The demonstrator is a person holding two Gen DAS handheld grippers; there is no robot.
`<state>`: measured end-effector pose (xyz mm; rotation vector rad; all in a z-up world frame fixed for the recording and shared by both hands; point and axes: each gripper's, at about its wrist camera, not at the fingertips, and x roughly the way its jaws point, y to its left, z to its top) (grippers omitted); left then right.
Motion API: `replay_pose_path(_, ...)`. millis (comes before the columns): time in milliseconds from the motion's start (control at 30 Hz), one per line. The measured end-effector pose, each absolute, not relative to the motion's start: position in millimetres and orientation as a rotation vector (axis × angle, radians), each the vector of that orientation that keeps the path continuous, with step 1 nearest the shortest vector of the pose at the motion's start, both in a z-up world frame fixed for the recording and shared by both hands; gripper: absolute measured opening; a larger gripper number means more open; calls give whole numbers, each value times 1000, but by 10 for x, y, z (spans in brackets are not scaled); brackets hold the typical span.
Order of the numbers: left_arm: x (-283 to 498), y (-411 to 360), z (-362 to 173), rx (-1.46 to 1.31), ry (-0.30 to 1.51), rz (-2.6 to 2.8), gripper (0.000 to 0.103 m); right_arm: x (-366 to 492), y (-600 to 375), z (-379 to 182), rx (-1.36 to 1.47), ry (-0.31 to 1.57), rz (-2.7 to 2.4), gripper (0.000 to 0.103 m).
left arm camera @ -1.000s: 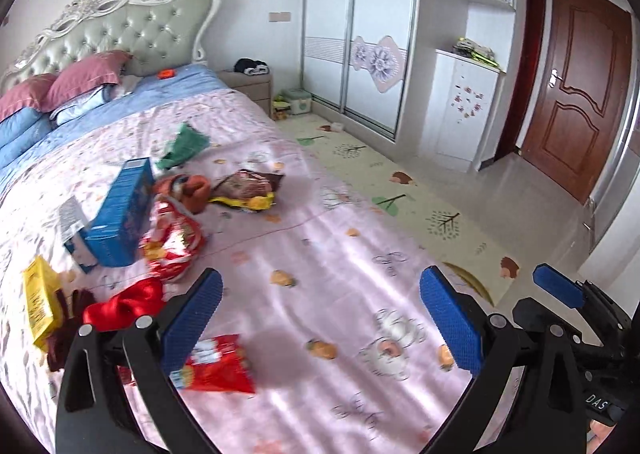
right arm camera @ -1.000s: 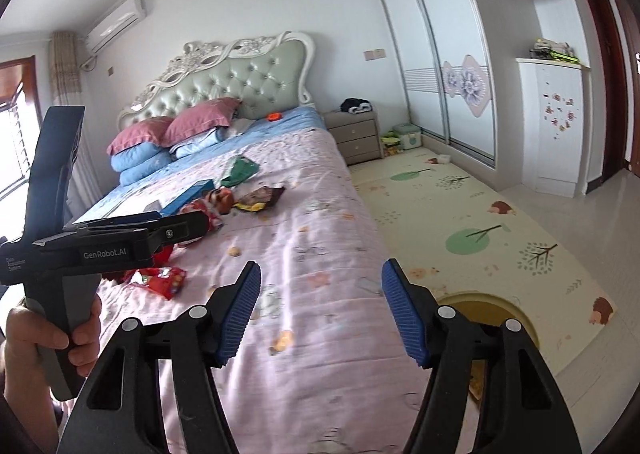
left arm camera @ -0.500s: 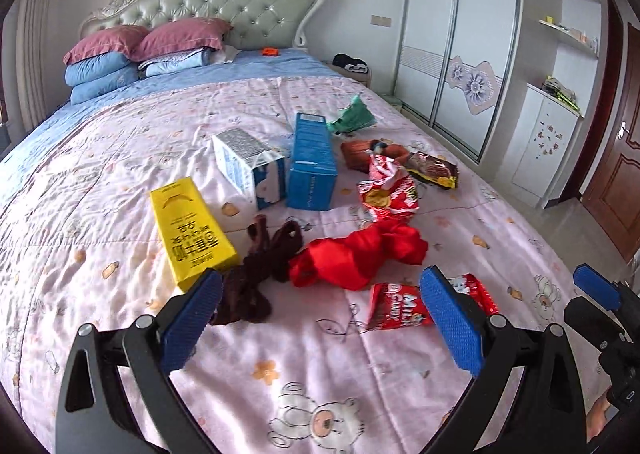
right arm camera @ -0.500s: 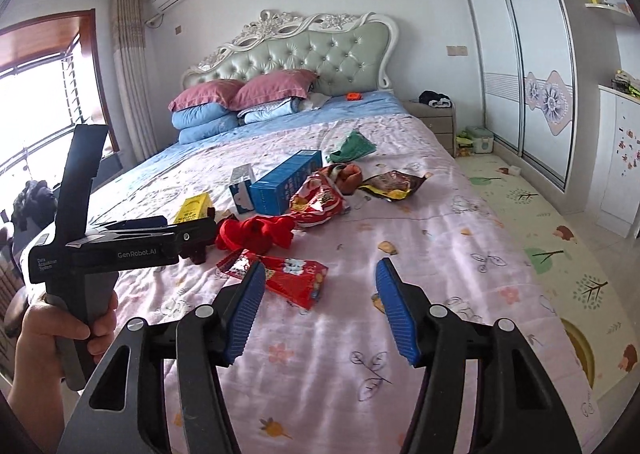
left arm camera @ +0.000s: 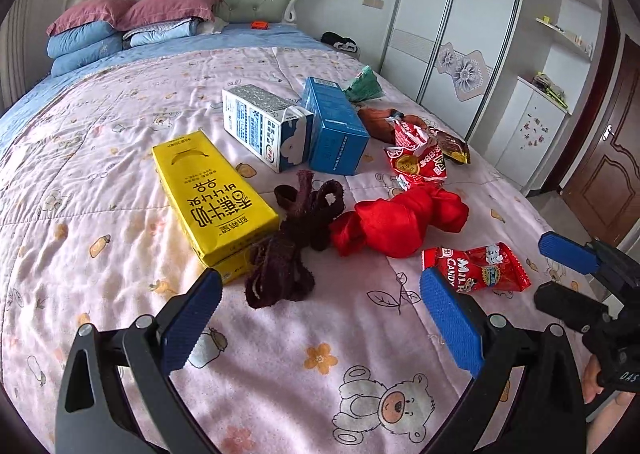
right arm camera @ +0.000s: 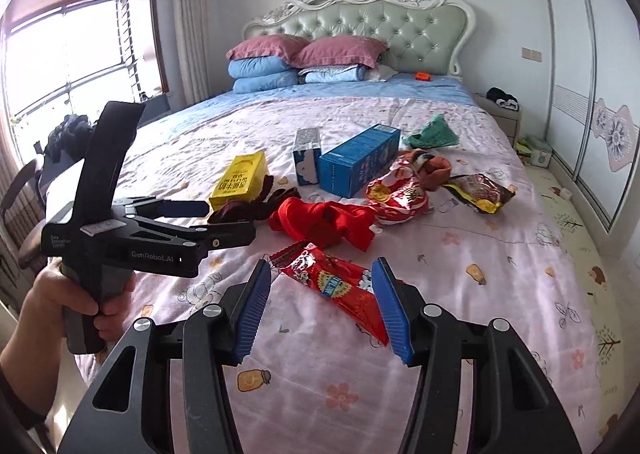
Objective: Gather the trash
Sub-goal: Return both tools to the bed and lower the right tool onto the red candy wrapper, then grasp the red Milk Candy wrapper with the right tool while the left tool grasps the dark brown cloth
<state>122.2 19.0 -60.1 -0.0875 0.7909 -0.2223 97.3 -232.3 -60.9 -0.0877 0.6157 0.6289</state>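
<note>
Both claws hover over a bed with a pink cartoon-print quilt (left arm camera: 120, 181), trash scattered mid-bed. Left claw (left arm camera: 320, 318): jaws spread wide, nothing between them, above the near part of the quilt. Right claw (right arm camera: 320, 308): jaws also apart and gripping nothing, with the near end of the red crinkly milk-candy wrapper (right arm camera: 332, 286) lying on the quilt between the blue pads; contact with the pads cannot be told. In the left wrist view that wrapper (left arm camera: 478, 268) sits at near right, just beside the left claw's right pad.

Rest of the trash, left to right:
- yellow banana-milk carton (left arm camera: 212, 193), lying flat, left of the pile
- dark maroon rag (left arm camera: 292, 242), touching the yellow carton's near corner
- bright red bunched cloth (left arm camera: 400, 219), just right of the rag
- white and blue milk carton (left arm camera: 268, 125), lying on its side, farther back
- blue rectangular box (left arm camera: 334, 125), right beside that carton
- red and gold foil snack bag (left arm camera: 416, 155), right of the blue box
- brown and yellow snack wrapper (right arm camera: 478, 191), far right
- green crumpled bag (left arm camera: 362, 85), far behind the blue box

Pink and blue pillows (right arm camera: 304, 57) are stacked at the tufted headboard (right arm camera: 360, 17).
</note>
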Motion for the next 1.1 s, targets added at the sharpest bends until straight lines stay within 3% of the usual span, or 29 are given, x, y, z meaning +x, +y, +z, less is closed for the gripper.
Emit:
replay_pose_path(267,1373,233,-687,-97,843,-305,99,1256,-1982,-843,-258,741,657,52)
replay_pose_path(467,1441,222,-756,-94,863,-311,99,1296,-2089,-894,-247,759,592,16)
replay_pose_path(700,1559,202,-775,-87,870,-304,98,1278,-2439,-796,-63,763,612,14)
replay_pose_path(767,1587,191,-793,-81,879,-303,93,1259,-2514,-774,-29,760,618,14)
replay_pose_path(833,1613,185,-837,-84,902,-300,72,1226,-2561,-755,-14,753,619,14)
replay_pose_path(933,1627,214,-857,-77,908,-272,55,1204,-2628,-750,16,753,624,14)
replay_pose_path(1033,1581,241,-834,-75,897,-272,27,1157,-2674,-743,41,746,628,14)
replay_pose_path(1067,1570,251,-838,-70,900,-263,20,1139,-2682,-740,47,742,629,14)
replay_pose_path(1100,1549,260,-845,-70,902,-255,19,1119,-2695,-737,50,739,630,14)
